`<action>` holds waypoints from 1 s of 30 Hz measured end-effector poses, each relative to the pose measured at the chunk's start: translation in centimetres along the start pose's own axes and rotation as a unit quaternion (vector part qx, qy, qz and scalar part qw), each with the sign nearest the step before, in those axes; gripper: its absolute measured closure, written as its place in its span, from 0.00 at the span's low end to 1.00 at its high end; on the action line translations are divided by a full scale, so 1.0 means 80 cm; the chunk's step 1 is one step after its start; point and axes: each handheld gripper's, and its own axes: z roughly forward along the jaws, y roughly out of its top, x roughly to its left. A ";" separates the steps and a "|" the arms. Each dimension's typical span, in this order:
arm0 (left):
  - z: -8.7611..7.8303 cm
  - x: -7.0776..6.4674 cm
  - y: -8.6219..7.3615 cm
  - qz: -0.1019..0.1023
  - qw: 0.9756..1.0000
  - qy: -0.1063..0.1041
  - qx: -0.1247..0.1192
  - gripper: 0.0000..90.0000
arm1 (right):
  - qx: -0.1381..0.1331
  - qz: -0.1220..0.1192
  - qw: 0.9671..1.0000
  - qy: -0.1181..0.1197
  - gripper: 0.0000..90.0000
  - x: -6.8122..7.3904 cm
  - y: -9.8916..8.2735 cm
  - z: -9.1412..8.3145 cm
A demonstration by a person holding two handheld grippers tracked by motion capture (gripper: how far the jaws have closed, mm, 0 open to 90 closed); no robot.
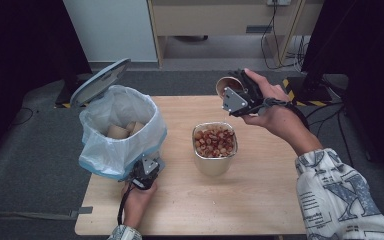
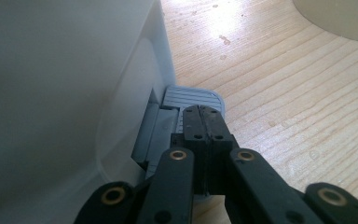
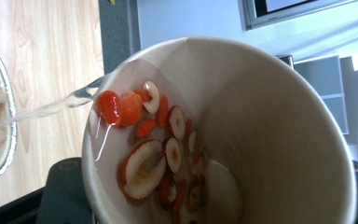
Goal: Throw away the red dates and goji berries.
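An office or lab room: grey carpet [image 1: 30, 150], trailing cables [image 1: 275, 45], wooden desk [image 1: 220, 20] behind.

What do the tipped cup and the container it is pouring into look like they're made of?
The cup: probably coated paper, going by its matte tan wall, thin rim and the seam running down inside. The container: apparently thin metal, perhaps foil or steel, judging by its dull silver sheen and bright rolled rim.

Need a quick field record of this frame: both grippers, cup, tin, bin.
left gripper: shut, tips on the grey pedal of the white bag-lined bin
right gripper: shut on tilted brown paper cup
cup contents: red fruit slices, liquid streaming out
metal tin: on wooden table, holds fruit pieces
bin lid: open
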 end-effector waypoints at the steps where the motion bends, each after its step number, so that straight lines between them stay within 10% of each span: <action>1: 0.000 0.000 0.000 0.000 1.000 0.000 0.000 0.99 | 0.002 -0.008 1.000 -0.002 0.36 -0.001 0.001 -0.001; 5: 0.000 0.000 0.000 0.000 1.000 0.000 0.000 0.99 | 0.024 -0.061 0.998 -0.011 0.36 0.004 0.006 -0.001; 30: 0.000 0.000 0.000 0.000 1.000 0.000 0.000 0.99 | 0.019 -0.054 0.998 -0.004 0.36 0.005 0.007 0.000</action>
